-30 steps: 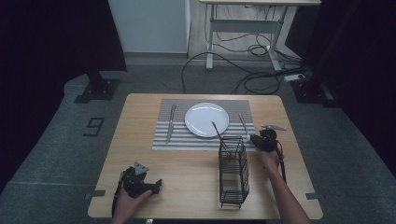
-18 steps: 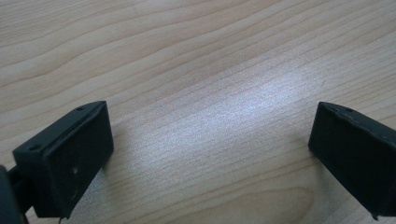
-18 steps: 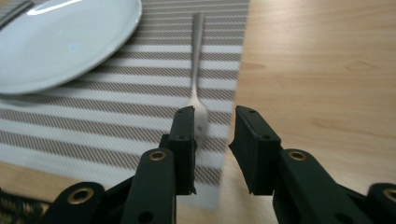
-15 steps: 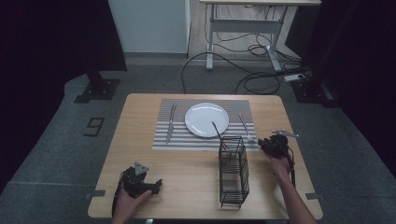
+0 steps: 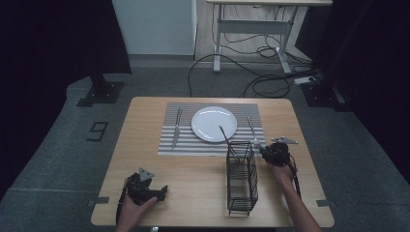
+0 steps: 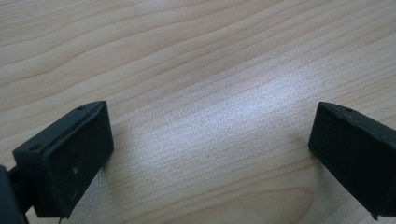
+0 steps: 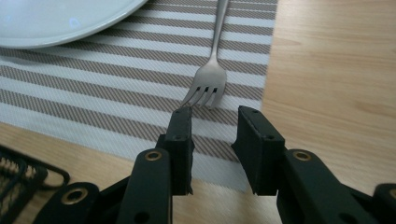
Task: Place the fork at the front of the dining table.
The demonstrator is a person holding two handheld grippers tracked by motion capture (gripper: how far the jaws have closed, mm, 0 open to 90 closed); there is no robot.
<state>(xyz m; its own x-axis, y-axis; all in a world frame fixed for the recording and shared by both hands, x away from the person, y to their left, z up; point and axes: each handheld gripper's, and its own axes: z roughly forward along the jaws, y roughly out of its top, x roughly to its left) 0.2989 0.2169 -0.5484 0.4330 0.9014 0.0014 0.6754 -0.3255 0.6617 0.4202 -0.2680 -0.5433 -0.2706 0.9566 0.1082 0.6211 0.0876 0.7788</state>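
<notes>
A fork [image 7: 206, 83] lies on the striped placemat [image 7: 93, 98] to the right of the white plate [image 7: 56, 18], tines toward me. My right gripper [image 7: 214, 115] stands open with a narrow gap, its tips just short of the tines and nothing between them. In the high view the right gripper [image 5: 263, 149] sits at the near end of the fork [image 5: 251, 128], beside the black wire basket [image 5: 241, 178]. My left gripper [image 5: 161, 192] rests on the table near the front left. Its jaws [image 6: 212, 126] are wide open over bare wood.
A knife [image 5: 176, 128] lies on the placemat [image 5: 183, 145] left of the plate [image 5: 214, 123]. A thin utensil [image 5: 225, 139] leans out of the basket's far end. The basket's corner [image 7: 21, 179] is close on the right gripper's left. The table's right edge [image 5: 309, 159] is near.
The right gripper has shifted slightly toward the near side and then back left, staying by the fork's tines. The left gripper has not moved.
</notes>
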